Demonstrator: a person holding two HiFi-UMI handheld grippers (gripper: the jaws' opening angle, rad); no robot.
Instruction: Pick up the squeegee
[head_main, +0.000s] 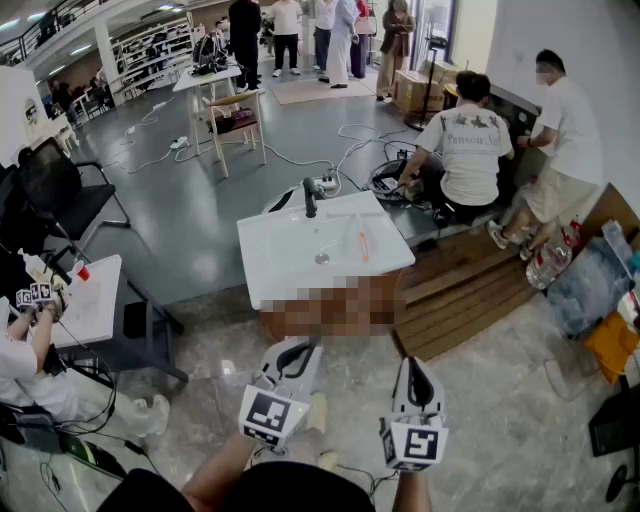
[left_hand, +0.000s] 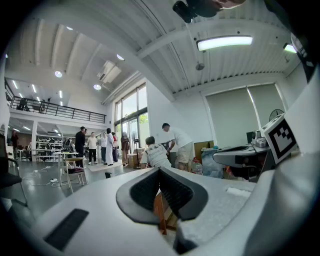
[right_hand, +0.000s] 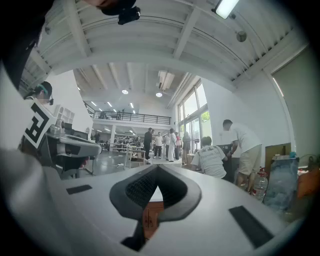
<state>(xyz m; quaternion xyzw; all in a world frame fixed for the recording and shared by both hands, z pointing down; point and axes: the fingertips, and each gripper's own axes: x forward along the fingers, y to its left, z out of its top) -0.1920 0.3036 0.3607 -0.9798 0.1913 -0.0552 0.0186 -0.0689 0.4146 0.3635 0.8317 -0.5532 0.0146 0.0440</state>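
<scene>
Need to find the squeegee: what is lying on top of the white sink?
A black faucet stands at the far edge, a drain sits mid-basin, and a slim orange-and-white tool, probably the squeegee, lies right of it. Nothing covers the sink top.

Open workshop hall; mezzanine (left_hand: 55, 107), cables (head_main: 300, 160), worktables (head_main: 205, 78).

Beyond the white sink (head_main: 322, 250), the crouching person's white shirt (head_main: 470, 150) has one line of print across its back. It seems to begin "Panson"; the rest is too small. Nothing else is legible.
</scene>
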